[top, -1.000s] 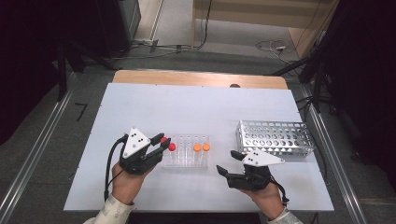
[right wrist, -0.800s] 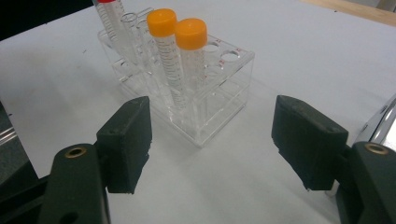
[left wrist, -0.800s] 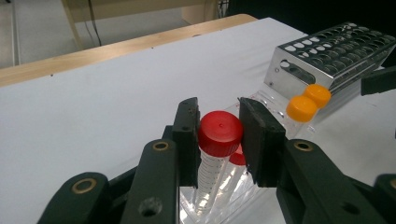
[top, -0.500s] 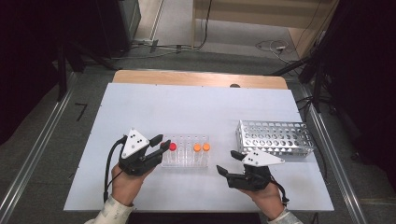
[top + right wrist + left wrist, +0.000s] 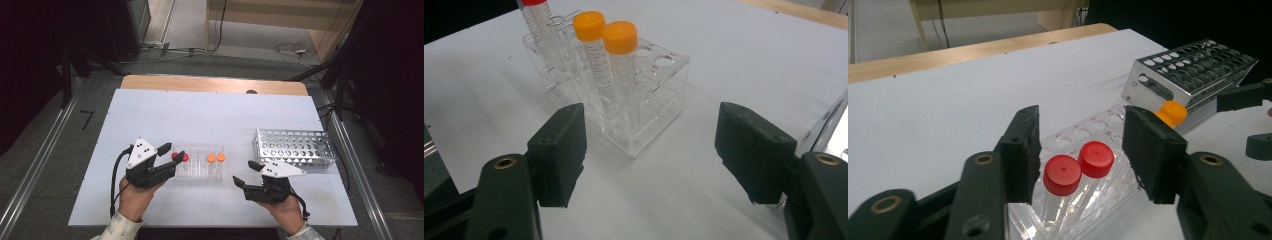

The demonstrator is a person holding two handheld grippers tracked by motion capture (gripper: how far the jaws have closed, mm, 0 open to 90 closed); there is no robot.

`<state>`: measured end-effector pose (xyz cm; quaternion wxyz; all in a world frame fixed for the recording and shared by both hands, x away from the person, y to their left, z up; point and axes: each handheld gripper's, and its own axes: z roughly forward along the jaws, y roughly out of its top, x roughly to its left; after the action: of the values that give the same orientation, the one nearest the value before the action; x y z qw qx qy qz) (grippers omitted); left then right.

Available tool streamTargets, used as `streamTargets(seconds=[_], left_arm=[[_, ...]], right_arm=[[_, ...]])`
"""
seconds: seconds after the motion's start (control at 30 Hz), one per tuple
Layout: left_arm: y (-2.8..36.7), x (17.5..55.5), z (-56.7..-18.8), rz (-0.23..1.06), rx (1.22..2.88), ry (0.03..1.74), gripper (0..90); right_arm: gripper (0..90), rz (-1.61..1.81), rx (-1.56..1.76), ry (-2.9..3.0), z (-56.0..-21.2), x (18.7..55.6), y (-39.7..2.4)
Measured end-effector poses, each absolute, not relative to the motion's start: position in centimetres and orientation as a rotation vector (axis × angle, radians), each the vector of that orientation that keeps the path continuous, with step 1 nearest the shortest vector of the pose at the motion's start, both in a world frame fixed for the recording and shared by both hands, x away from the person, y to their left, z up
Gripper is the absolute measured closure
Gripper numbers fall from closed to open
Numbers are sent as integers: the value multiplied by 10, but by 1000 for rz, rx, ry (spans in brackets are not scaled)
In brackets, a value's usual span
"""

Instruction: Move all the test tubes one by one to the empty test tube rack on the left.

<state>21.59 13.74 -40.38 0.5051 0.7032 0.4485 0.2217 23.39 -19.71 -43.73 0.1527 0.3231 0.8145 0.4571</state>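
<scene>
A clear plastic rack [image 5: 199, 170] [image 5: 1088, 135] [image 5: 659, 100] stands near the table's front. At its left end stand two red-capped tubes [image 5: 180, 157] [image 5: 1063, 175]; two orange-capped tubes [image 5: 215, 158] [image 5: 609, 35] stand further right. My left gripper [image 5: 171, 152] [image 5: 1085, 150] is open, and its jaws have just been opening. The red caps sit between the jaws, and the pads [image 5: 1023, 145] stand clear of them. My right gripper [image 5: 243, 171] [image 5: 651, 150] rests open on the table right of the rack, with nothing between its jaws.
A perforated metal rack [image 5: 295, 146] [image 5: 1193, 65] stands at the right, just behind my right gripper. The white table [image 5: 210, 115] stretches behind both racks, with a wooden strip [image 5: 210, 84] along its far edge.
My left gripper's jaws have spread apart from around the red-capped tube, which now stands free in the clear rack. Neither hand has shifted.
</scene>
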Motion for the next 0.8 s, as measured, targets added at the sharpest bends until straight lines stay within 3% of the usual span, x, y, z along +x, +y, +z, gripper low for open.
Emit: streamTargets(seconds=[0.33, 0.8], left_arm=[[138, 216, -402, 548, 1667, 1133, 182], [146, 214, -403, 578, 1656, 1144, 166]], right_arm=[[275, 1305, 947, 2322, -437, 236, -201], [275, 1306, 974, 2296, -437, 238, -207]])
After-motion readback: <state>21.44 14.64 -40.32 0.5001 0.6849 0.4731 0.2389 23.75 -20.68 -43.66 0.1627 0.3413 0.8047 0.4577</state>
